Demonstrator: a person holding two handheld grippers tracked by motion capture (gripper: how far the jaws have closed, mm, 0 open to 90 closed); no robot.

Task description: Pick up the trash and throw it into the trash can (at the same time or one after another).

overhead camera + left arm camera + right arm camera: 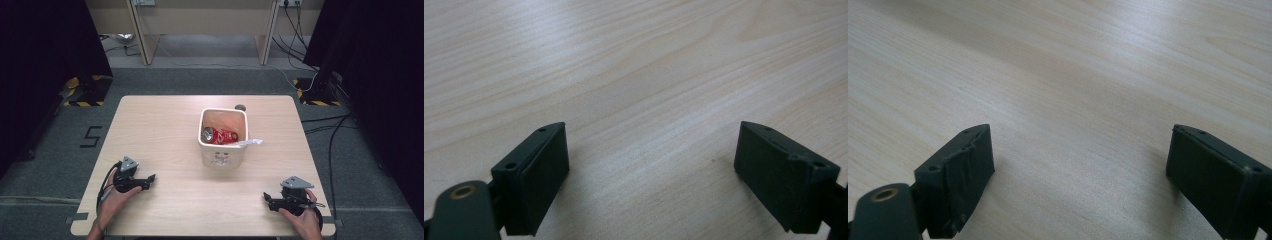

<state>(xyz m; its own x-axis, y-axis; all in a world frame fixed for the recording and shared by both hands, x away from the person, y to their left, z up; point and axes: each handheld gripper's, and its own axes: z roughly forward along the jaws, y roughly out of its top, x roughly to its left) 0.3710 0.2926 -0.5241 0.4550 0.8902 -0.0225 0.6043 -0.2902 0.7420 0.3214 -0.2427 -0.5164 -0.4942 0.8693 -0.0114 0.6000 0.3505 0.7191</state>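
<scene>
A white bin (223, 154) stands near the middle of the wooden table (165, 130), with a crushed red can (219, 135) and a white scrap (250, 143) over its right rim. My left gripper (151, 179) rests on the table at the front left, held by a hand, its jaws pointing right. In the left gripper view the left gripper (651, 150) stands open over bare wood. My right gripper (267, 200) lies at the front right, jaws pointing left. Its own view shows the right gripper (1080, 152) open, nothing between the fingers.
A small dark round thing (240, 107) lies on the table behind the bin. Beyond the table are grey floor, cables (330, 130), black stands with yellow-black tape (82, 92) and a pale wooden bench (205, 25).
</scene>
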